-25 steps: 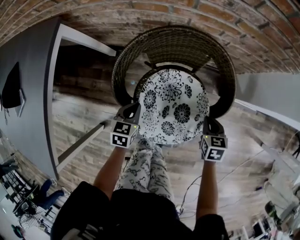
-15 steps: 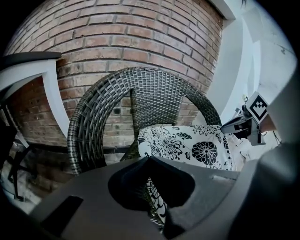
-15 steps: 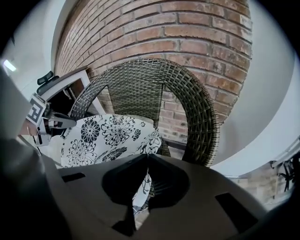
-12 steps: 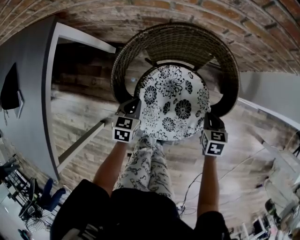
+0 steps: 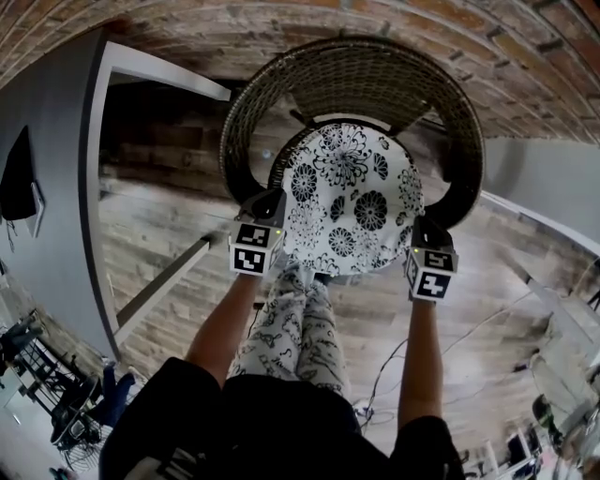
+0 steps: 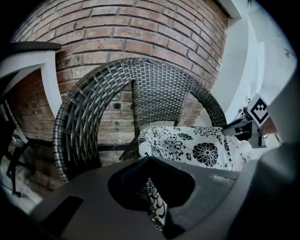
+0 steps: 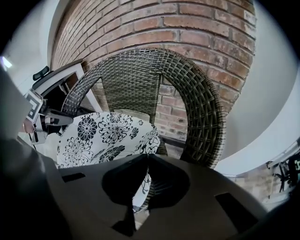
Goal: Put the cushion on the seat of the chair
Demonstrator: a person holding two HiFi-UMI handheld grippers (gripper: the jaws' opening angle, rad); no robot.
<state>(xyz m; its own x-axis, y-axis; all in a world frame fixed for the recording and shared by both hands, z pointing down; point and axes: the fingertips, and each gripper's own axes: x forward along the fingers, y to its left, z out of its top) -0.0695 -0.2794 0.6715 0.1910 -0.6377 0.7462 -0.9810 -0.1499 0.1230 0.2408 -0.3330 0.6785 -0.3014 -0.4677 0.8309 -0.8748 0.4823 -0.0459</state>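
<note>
A round white cushion (image 5: pixel 349 202) with black flowers hangs level over the seat of the dark wicker chair (image 5: pixel 352 80), inside its curved back. My left gripper (image 5: pixel 266 217) is shut on the cushion's left edge and my right gripper (image 5: pixel 421 232) is shut on its right edge. In the left gripper view the cushion (image 6: pixel 190 146) stretches to the right, and a fold of it is pinched between the jaws of the left gripper (image 6: pixel 149 163). The right gripper view shows the cushion (image 7: pixel 96 136) to the left, its edge clamped by the right gripper (image 7: pixel 147 160). The seat itself is hidden under the cushion.
A brick wall (image 5: pixel 234 28) stands behind the chair. At the left is a grey desk (image 5: pixel 56 187) with a white frame. The floor (image 5: pixel 159 234) is wood planks, with cables (image 5: pixel 469 337) at the right. The person's patterned trousers (image 5: pixel 291 328) are just below the cushion.
Both grippers have carried the cushion a little forward, farther over the chair's seat and closer to the backrest. Both stay shut on its edges.
</note>
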